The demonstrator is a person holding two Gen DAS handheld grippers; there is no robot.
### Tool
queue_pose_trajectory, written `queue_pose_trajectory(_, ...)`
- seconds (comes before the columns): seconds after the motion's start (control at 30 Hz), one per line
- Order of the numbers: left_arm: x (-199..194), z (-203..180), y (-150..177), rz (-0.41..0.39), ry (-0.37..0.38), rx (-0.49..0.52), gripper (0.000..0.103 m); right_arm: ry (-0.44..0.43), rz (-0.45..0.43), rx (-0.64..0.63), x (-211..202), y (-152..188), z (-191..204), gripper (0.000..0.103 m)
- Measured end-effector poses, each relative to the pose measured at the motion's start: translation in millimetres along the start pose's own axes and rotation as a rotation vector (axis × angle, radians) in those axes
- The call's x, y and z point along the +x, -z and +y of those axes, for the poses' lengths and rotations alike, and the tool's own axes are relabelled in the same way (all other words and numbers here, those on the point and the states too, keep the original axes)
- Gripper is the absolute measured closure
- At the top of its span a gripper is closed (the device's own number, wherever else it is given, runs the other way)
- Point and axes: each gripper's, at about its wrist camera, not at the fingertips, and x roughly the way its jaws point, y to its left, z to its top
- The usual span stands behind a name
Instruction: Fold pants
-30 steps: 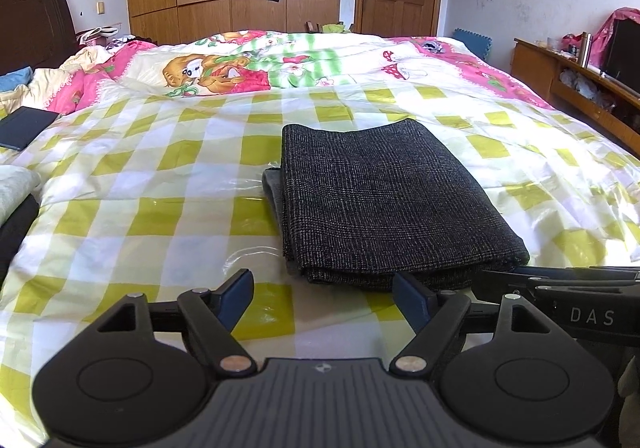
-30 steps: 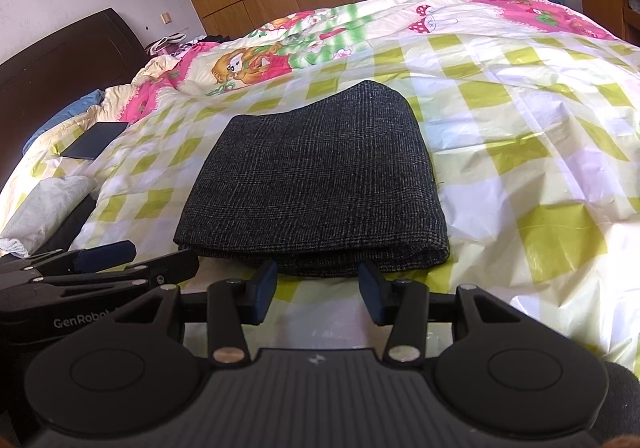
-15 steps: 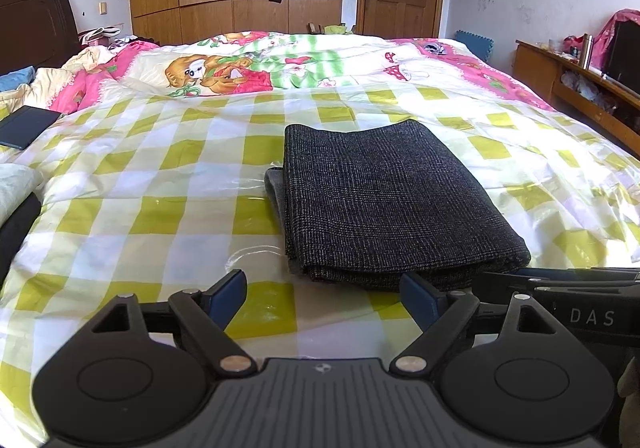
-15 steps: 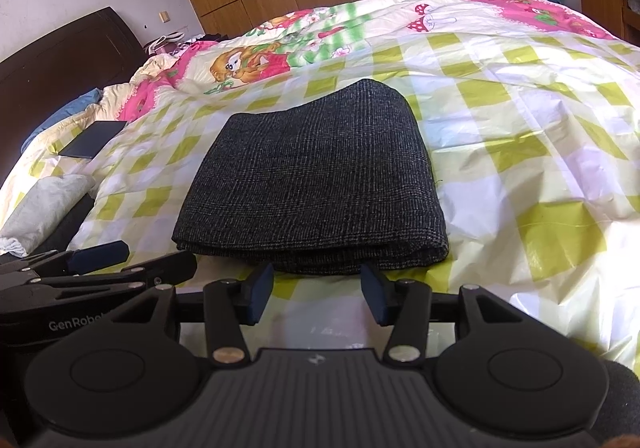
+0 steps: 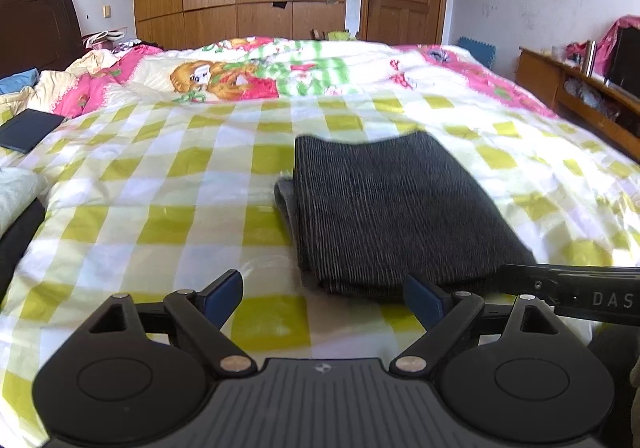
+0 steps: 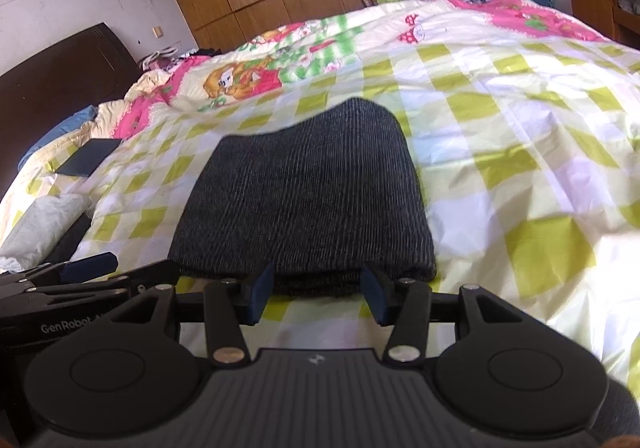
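Your left gripper (image 5: 322, 298) has just been opening wide with nothing inside, your right gripper (image 6: 316, 294) is apart too, because the pants (image 6: 304, 200) lie folded just ahead.

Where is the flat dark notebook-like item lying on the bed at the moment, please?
The dark flat item lies at the far left of both views, on the checked sheet beside the pink cartoon quilt, well left of the folded pants.

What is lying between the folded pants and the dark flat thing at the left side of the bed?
Only bare checked bedcover lies between the pants and the dark flat thing, in the left wrist view.
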Motion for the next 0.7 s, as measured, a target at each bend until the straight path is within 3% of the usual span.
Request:
queue_pose_trajectory(0.17,9.6,7.2,-30.3,-0.054,-0.008,0.014,0.002,-0.004,-0.045,-0.067,6.2,-25.3,5.7,0.051)
queue_pose_trajectory(0.3,31.1,19.3,-66.4,-0.071,-0.001,0.008,0.002,-0.052,-0.022,-0.169,15.5,-22.7,23.3,0.050)
queue_pose_trajectory(0.4,58.1,27.3,-87.1,-0.060,0.016,-0.011,0.002,-0.083,-0.013,-0.261,26.6,-12.7,44.9,0.049)
queue_pose_trajectory(0.5,95.3,31.4,-100.8,0.002,0.037,-0.034,0.002,-0.102,-0.014,-0.367,39.5,-5.6,71.3,0.049)
queue_pose_trajectory(0.57,117.7,30.9,-105.2,0.042,0.051,-0.028,0.009,-0.133,-0.009,-0.428,46.4,-1.5,88.1,0.048)
queue_pose_trajectory(0.7,151.7,22.7,-109.1,0.134,0.074,0.044,0.040,-0.116,-0.025,-0.553,64.9,9.3,112.3,0.045)
